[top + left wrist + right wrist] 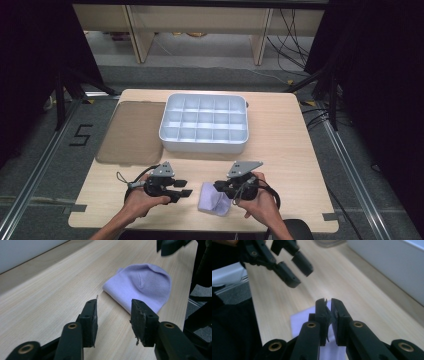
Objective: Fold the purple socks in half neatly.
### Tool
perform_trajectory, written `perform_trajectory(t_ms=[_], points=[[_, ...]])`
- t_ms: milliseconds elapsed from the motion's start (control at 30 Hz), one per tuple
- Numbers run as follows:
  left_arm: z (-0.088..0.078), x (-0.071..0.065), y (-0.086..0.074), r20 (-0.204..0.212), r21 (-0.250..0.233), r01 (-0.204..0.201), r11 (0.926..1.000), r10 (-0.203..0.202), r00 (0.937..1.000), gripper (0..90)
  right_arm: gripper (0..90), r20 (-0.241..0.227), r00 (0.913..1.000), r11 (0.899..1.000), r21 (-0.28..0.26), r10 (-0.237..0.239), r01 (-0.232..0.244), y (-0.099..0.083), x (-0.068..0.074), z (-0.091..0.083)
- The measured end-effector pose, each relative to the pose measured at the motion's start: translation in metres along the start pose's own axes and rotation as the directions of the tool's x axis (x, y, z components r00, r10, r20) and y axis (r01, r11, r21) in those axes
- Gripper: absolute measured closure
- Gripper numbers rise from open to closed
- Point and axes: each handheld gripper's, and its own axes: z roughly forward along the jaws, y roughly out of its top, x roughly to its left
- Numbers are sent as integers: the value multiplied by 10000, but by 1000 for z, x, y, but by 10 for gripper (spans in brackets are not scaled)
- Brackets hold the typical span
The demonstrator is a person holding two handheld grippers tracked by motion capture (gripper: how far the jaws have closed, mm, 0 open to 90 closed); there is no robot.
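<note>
We see a small folded lilac knit cloth (215,201) lying near the surface's (280,145) front edge, between both grippers. Our right gripper (329,305) has its fingers together, seemingly pinching the cloth's edge, though blur hides the contact. Our left gripper (113,307), fingers apart and empty, faces the cloth's folded side. The white compartmented plastic tray (204,123) behind holds nothing.

Desk (280,150): 1 | compartment tray (204,143), far centre: 1, in a 3-by-5 grid of 15 cells | brown flat lid (131,131), far left: 1 | lilac cloth (214,202), near centre: 1 | hand-held grippers, near edge: 2, left gripper (186,188) and right gripper (218,187)
</note>
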Motion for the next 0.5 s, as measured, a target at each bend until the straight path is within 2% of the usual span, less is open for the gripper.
perform_trajectory(t_ms=[67, 133, 200, 233, 267, 300, 333, 367, 400, 433, 467, 500], points=[[-1, -1, 0, 15, -79, -29, 10000, 29, 10000, 557, 845, -238, 9997, 9995, 280, -109, 115, 1, 4, 7], [-1, -2, 0, -34, -25, -133, 9999, 133, 9999, 557, 844, -188, 9992, 9975, 617, -341, 352, 0, 6, 14], [0, -2, -1, 12, -19, -128, 9999, 128, 9999, 557, 844, -87, 9994, 9942, 1021, -334, 341, -4, 6, 18], [0, -2, -1, -17, -19, -141, 9999, 141, 9999, 557, 844, 46, 9996, 9938, 1073, -291, 284, -7, 6, 20], [0, -2, -1, -39, -24, -141, 9999, 141, 9999, 556, 844, 123, 9995, 9896, 1409, -306, 285, -9, 5, 21], [0, -2, 0, -36, -20, -140, 9999, 139, 9999, 556, 844, 332, 9994, 9875, 1573, -101, 47, -11, 5, 21], [0, -3, 0, -22, -71, -20, 10000, 20, 10000, 556, 844, 223, 9995, 9871, 1589, -218, 180, -14, 2, 20], [0, -3, 0, -35, -45, -203, 9998, 203, 9998, 557, 844, 311, 9994, 9873, 1587, -126, 76, -16, 2, 20], [1, -4, 1, -50, -17, -198, 9998, 198, 9998, 558, 844, 172, 9998, 9856, 1687, -101, 70, -18, 1, 20], [1, -5, 2, -51, 25, -300, 9995, 300, 9995, 560, 844, 292, 9996, 9825, 1859, 7, -61, -21, 1, 19], [2, -6, 3, 4, -14, -300, 9995, 300, 9995, 564, 844, 349, 9994, 9834, 1812, 9, -72, -22, 0, 21], [4, -7, 5, 17, -48, -340, 9994, 340, 9994, 571, 844, 488, 9986, 9787, 2036, 180, -276, -23, 1, 22]])
